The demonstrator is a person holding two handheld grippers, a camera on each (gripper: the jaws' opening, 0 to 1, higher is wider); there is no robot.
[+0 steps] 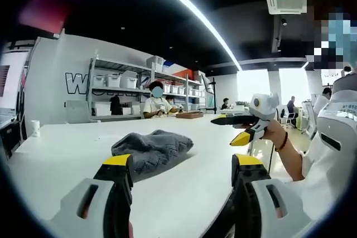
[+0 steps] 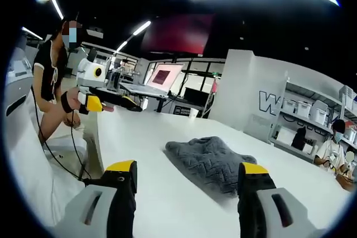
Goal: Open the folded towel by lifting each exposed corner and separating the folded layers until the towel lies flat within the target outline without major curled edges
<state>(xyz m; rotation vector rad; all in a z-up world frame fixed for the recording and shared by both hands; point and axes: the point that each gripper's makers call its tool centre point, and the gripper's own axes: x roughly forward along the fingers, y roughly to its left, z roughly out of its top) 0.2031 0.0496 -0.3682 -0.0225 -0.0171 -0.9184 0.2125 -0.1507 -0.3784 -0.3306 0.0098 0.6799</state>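
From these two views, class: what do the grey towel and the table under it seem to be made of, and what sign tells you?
Towel: apparently a soft knitted or woven cloth, matt dark grey; a raised zigzag rib shows and it slumps in folds. Table: a hard, smooth white top, likely laminate or painted board; it looks even, with a faint sheen, but the core cannot be told.

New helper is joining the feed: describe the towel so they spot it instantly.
Find the big white table. The towel is the grey, knit-textured heap lying on it, ahead of the left gripper. It is the table's one dark, soft thing; a small white cup stands far off.
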